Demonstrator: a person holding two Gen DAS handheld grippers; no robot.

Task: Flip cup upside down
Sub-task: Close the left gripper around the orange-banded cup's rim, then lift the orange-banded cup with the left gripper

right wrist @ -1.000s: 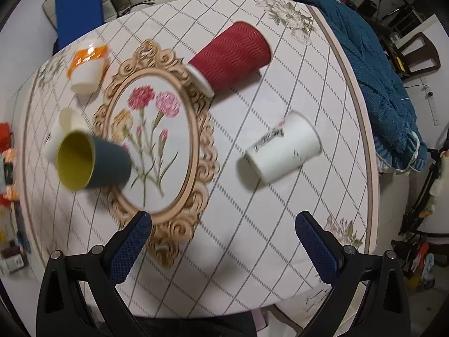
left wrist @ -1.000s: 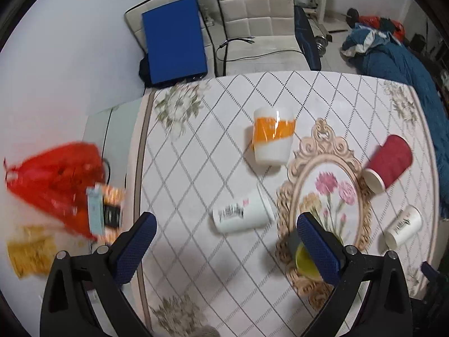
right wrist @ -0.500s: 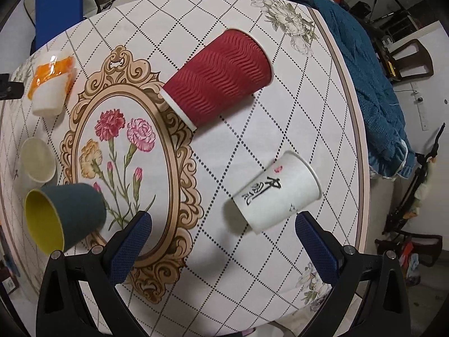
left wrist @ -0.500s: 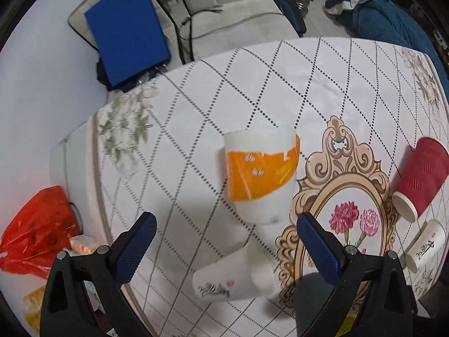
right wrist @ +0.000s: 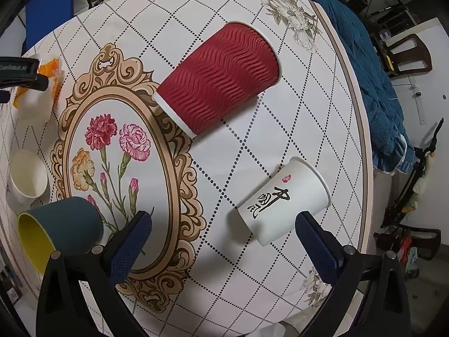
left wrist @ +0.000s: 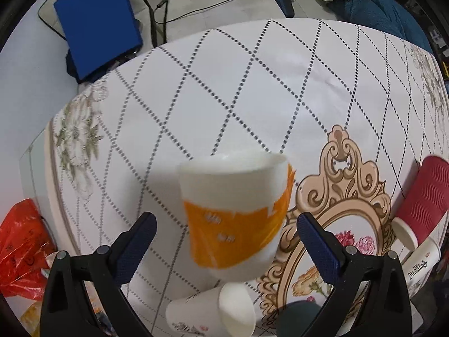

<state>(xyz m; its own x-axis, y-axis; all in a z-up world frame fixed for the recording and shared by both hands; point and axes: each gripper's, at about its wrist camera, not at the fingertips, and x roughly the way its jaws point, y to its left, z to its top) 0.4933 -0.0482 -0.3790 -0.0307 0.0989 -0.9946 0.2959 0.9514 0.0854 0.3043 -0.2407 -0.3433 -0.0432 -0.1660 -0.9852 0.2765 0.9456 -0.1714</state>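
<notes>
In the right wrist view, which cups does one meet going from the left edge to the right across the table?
White cup lying on its side → dark cup with yellow inside → red ribbed cup → white cup with black calligraphy.

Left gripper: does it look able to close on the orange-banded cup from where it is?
Probably yes. The left gripper is open with the orange-banded cup between its fingers and nothing between them; the white paper cup lies just below.

Red cup (right wrist: 221, 78), white cup (right wrist: 283, 200), prob. sideways.
</notes>
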